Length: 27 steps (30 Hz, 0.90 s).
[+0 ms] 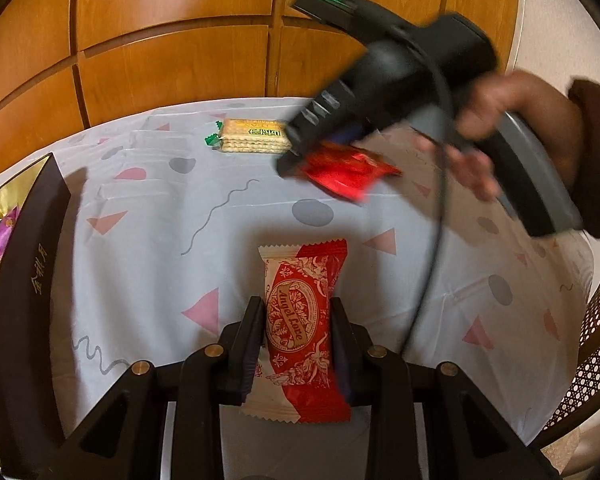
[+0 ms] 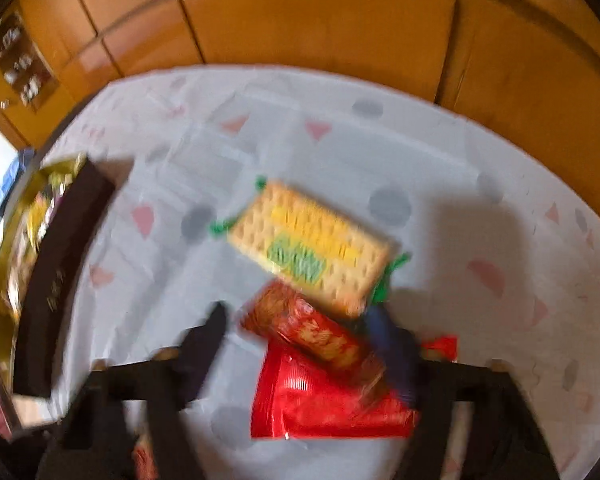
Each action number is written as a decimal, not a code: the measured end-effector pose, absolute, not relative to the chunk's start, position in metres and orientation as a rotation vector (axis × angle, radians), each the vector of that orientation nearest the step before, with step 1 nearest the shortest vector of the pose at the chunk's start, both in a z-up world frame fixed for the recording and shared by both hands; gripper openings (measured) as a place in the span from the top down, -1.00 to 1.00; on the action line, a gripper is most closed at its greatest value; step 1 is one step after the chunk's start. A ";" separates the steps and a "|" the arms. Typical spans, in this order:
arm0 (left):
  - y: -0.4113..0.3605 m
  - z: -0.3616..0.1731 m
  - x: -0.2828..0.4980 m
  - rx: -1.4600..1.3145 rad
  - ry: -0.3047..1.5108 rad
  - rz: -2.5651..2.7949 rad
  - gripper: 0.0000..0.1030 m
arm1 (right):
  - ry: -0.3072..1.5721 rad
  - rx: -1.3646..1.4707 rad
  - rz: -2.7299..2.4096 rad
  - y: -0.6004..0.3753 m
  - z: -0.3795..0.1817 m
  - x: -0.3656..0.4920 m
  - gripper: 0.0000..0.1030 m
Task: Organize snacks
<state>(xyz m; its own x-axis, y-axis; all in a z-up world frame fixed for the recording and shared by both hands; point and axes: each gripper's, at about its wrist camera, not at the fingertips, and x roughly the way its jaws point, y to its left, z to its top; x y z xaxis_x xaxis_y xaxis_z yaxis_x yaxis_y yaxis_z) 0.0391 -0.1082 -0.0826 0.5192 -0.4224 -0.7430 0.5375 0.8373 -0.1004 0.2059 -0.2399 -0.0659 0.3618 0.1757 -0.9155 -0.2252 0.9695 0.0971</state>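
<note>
- Nearest in the left wrist view, the left gripper (image 1: 296,312) is clamped on a red and white wrapped snack (image 1: 300,332), both pads pressing the wrapper's long sides; the snack lies lengthwise along the fingers, over the patterned cloth of the bench (image 1: 140,240).
- In the right wrist view, the right gripper (image 2: 300,332) has a shiny red packet (image 2: 320,380) between its fingers. The left finger (image 2: 208,332) stands clear of it; the picture is too blurred to tell whether the right one touches.
- Just past the red packet lies a cracker pack (image 2: 308,248) with green crimped ends, flat on the cloth.
- At the left edge sits a dark box (image 1: 32,280) with a gold lining, wrapped sweets inside.
- Farthest back stand wooden cabinet doors (image 1: 172,40).
</note>
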 end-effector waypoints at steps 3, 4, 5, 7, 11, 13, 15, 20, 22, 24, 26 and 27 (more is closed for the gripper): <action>-0.108 -0.083 0.040 0.141 0.852 -0.577 0.38 | 1.214 -0.056 0.273 -0.245 -0.077 0.185 0.10; -0.107 -0.083 0.041 0.135 0.855 -0.577 0.38 | 1.210 -0.057 0.273 -0.248 -0.078 0.178 0.12; -0.106 -0.084 0.043 0.128 0.860 -0.577 0.37 | 1.211 -0.046 0.276 -0.252 -0.078 0.170 0.12; -0.105 -0.084 0.046 0.120 0.869 -0.574 0.37 | 1.223 0.005 0.284 -0.261 -0.078 0.159 0.09; -0.105 -0.084 0.045 0.125 0.873 -0.565 0.37 | 1.259 0.111 0.327 -0.275 -0.080 0.140 -0.64; -0.106 -0.083 0.045 0.124 0.879 -0.562 0.37 | 1.268 0.088 0.327 -0.275 -0.082 0.129 -0.65; -0.107 -0.084 0.046 0.124 0.880 -0.560 0.37 | 1.273 0.072 0.333 -0.273 -0.082 0.120 -0.70; -0.108 -0.083 0.047 0.123 0.884 -0.552 0.37 | 1.283 0.103 0.319 -0.279 -0.078 0.106 -0.72; -0.109 -0.083 0.047 0.124 0.884 -0.549 0.37 | 1.274 0.120 0.303 -0.288 -0.074 0.101 -0.73; -0.109 -0.083 0.047 0.126 0.884 -0.546 0.37 | 1.266 0.126 0.273 -0.298 -0.071 0.097 -0.73; -0.109 -0.083 0.046 0.126 0.883 -0.544 0.37 | 1.259 0.139 0.242 -0.307 -0.069 0.093 -0.73; -0.109 -0.083 0.046 0.126 0.883 -0.542 0.37 | 1.254 0.143 0.233 -0.309 -0.068 0.092 -0.73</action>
